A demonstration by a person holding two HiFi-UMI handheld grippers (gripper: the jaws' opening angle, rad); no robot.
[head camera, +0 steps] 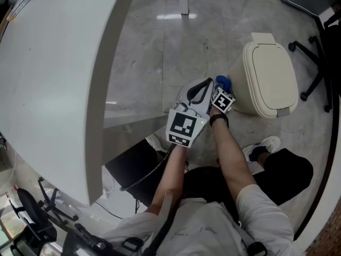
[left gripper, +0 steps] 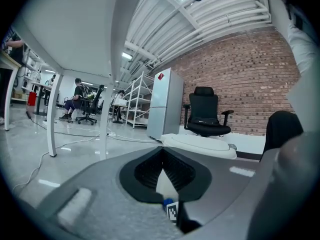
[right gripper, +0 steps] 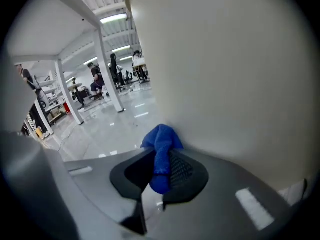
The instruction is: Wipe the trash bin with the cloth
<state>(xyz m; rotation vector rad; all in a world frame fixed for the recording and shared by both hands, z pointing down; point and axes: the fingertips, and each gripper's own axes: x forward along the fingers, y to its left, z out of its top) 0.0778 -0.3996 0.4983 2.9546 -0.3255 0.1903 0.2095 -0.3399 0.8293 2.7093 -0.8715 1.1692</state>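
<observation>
I stretch both forearms low: right gripper (head camera: pixel 220 89) pinches the cloth (right gripper: pixel 161 154) against the trash bin (head camera: pixel 269 76); left gripper (head camera: pixel 202 87) hovers alongside, jaws pressed together.

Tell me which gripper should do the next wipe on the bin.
Right. The right gripper is shut on the cloth, which sits right at the side of the bin. The left gripper is shut with nothing between its jaws, so it has nothing to wipe with.
</observation>
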